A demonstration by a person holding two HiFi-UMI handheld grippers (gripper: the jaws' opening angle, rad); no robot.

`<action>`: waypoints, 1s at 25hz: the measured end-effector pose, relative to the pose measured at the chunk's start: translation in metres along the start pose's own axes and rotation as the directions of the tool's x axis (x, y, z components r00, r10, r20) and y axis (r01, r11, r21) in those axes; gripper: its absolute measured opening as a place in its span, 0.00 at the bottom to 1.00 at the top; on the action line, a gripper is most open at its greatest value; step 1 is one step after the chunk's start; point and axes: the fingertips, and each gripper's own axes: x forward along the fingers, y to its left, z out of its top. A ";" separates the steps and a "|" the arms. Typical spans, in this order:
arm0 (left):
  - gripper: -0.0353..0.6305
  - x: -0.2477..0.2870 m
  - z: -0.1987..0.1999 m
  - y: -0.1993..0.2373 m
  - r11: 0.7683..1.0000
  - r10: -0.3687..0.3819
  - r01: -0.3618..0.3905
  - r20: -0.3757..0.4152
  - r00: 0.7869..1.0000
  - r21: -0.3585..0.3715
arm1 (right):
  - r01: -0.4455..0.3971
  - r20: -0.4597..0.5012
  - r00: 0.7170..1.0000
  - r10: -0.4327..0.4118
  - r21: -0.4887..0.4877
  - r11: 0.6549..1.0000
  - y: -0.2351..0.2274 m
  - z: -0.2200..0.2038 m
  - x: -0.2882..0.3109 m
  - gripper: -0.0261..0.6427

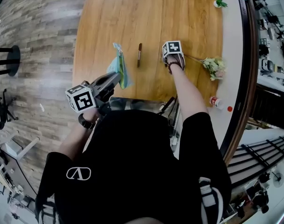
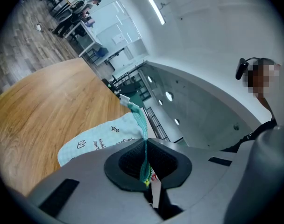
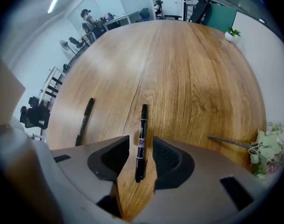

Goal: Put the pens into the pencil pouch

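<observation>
My left gripper (image 1: 113,80) is shut on the zipper edge of a light-blue pencil pouch (image 1: 119,68), which hangs over the wooden table (image 1: 179,13) near its front edge. In the left gripper view the pouch (image 2: 97,141) runs forward from the pinched jaws (image 2: 145,148). My right gripper (image 1: 173,55) points steeply down at the table. Its jaws (image 3: 141,149) stand on either side of a black pen (image 3: 142,127) lying flat, with gaps to both pads. That pen is hidden in the head view. A second dark pen (image 1: 139,55) (image 3: 84,121) lies to its left.
A bunch of pale flowers (image 1: 214,66) (image 3: 268,150) with a long stem lies right of my right gripper. A small potted plant (image 1: 219,3) stands at the far right corner. A small bottle (image 1: 216,101) sits on the white ledge right of the table.
</observation>
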 end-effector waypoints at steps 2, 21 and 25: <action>0.08 -0.001 -0.002 0.003 1.000 0.004 -0.004 0.001 1.000 -0.005 | 0.011 -0.027 1.000 -0.011 -0.002 1.000 -0.003 -0.005 0.007 0.22; 0.08 -0.005 0.005 -0.002 0.999 -0.034 0.034 -0.001 0.999 0.007 | 0.014 0.137 0.990 -0.009 -0.034 0.999 -0.002 0.014 -0.038 0.11; 0.08 -0.001 0.008 -0.012 0.997 -0.079 0.079 -0.012 0.997 0.019 | 0.034 0.308 0.951 -0.010 -0.075 0.997 0.008 0.038 -0.102 0.11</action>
